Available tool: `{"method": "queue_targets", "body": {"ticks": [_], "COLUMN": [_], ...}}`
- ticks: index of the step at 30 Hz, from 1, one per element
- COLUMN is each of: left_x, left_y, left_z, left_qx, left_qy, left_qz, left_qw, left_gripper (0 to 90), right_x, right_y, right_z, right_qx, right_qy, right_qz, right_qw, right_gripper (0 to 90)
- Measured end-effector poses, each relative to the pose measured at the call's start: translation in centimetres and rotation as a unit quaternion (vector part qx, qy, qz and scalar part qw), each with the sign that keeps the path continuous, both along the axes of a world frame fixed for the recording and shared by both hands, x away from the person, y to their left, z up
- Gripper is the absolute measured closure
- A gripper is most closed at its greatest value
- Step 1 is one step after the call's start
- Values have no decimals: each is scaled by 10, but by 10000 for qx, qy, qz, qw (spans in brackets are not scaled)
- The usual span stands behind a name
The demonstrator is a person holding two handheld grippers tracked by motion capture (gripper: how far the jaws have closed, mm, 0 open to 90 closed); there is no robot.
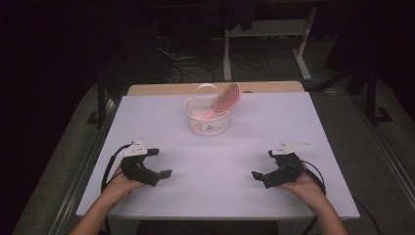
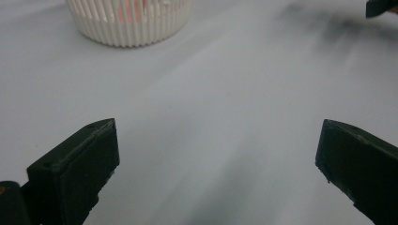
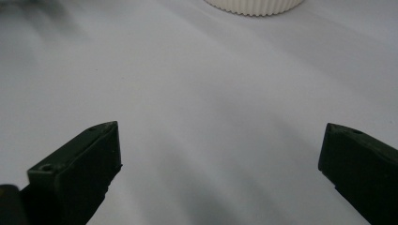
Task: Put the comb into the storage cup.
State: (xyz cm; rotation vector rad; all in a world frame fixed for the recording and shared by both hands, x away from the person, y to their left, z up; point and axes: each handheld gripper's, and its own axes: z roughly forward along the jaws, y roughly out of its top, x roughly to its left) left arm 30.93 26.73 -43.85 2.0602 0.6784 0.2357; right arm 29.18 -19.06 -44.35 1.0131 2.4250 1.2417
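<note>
A white slatted basket (image 1: pixel 207 117) stands at the far middle of the white table (image 1: pixel 215 152), with a pink hairbrush (image 1: pixel 225 100) leaning in it, its head sticking up over the right rim. My left gripper (image 1: pixel 159 162) rests near the front left, open and holding nothing. My right gripper (image 1: pixel 264 165) sits near the front right, also open and holding nothing. In the left gripper view the basket (image 2: pixel 129 21) shows at the top left past the wide-apart jaws. The basket's lower edge (image 3: pixel 253 5) appears at the top of the right gripper view.
A wooden strip (image 1: pixel 215 88) runs along the table's far edge. Beyond it are a white desk frame (image 1: pixel 266 44) and cables (image 1: pixel 195 63) on the dark floor. A black bit of the other gripper (image 2: pixel 381 7) shows at the top right of the left gripper view.
</note>
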Motion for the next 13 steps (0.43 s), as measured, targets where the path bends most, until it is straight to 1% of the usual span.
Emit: {"method": "queue_targets", "body": {"ticks": [1,5,13], "left_x": [0,2,2], "left_y": [0,1,2], "left_z": [-1,-1,0], "left_qx": [25,6,2], "left_qy": [-2,-52,-82], "left_qz": [-2,11,2], "left_qw": [10000,10000,10000], "left_gripper": [0,0,0], "right_x": [0,0,-1], "right_y": [0,0,0], "right_z": [0,0,-1], "right_qx": [0,-11,-21], "right_qy": [-5,3,7], "right_qz": [2,8,-9], "right_qw": [10000,10000,10000], "right_gripper": [0,0,0]}}
